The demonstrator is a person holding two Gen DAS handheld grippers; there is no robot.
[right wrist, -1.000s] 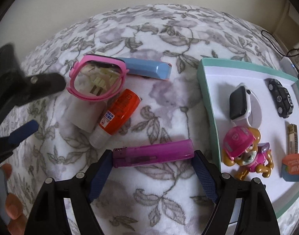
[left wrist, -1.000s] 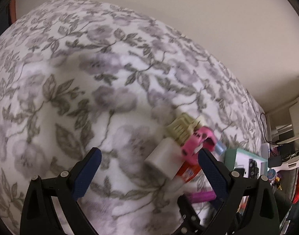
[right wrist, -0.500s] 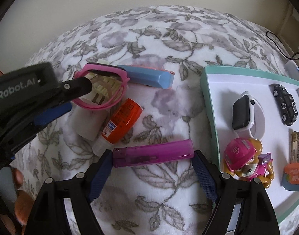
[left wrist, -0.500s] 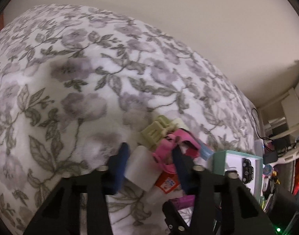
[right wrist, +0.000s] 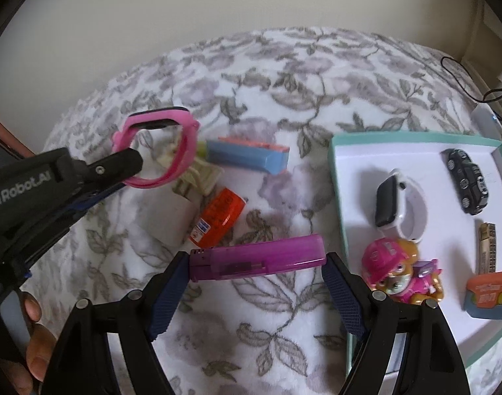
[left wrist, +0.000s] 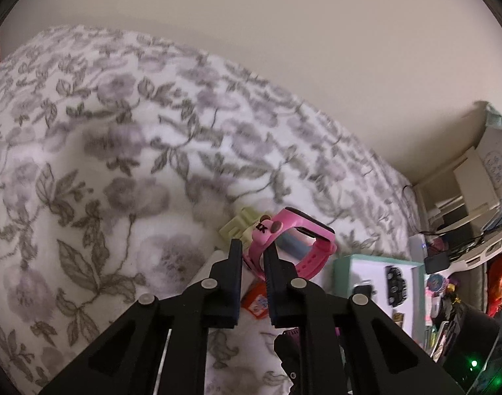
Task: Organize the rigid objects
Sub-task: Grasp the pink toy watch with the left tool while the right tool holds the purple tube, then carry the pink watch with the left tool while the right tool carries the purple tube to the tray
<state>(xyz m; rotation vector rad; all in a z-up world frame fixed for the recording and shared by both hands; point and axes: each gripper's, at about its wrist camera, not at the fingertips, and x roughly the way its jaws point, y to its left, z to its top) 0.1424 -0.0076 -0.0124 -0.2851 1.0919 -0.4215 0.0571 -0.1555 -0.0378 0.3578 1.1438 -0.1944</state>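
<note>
Left gripper (left wrist: 252, 251), jaws pressed together on the strap of a pink watch (left wrist: 297, 247); the band forms a closed loop standing on edge clear of the floral blanket (left wrist: 119, 164), its dark face uppermost and its opening facing sideways across the bed. Right gripper (right wrist: 257, 273), jaws spread wide and bearing on the two ends of a purple lighter (right wrist: 257, 256), whose long axis runs crosswise from pad to pad, metal-capped end toward the left finger. Beneath and beside the raised watch lie a pale yellow clip (right wrist: 201, 174), a blue bar (right wrist: 247, 156) with its long axis roughly level in the right wrist view, and an orange tube (right wrist: 218, 217) pointing diagonally down-left. To the right, a teal-rimmed tray (right wrist: 336, 177) holds a white smartwatch (right wrist: 399, 204), a black toy car (right wrist: 468, 181), a pink toy dog (right wrist: 399, 273) and an orange case (right wrist: 491, 289). A person's fingers (right wrist: 37, 339) show at the lower left.
</note>
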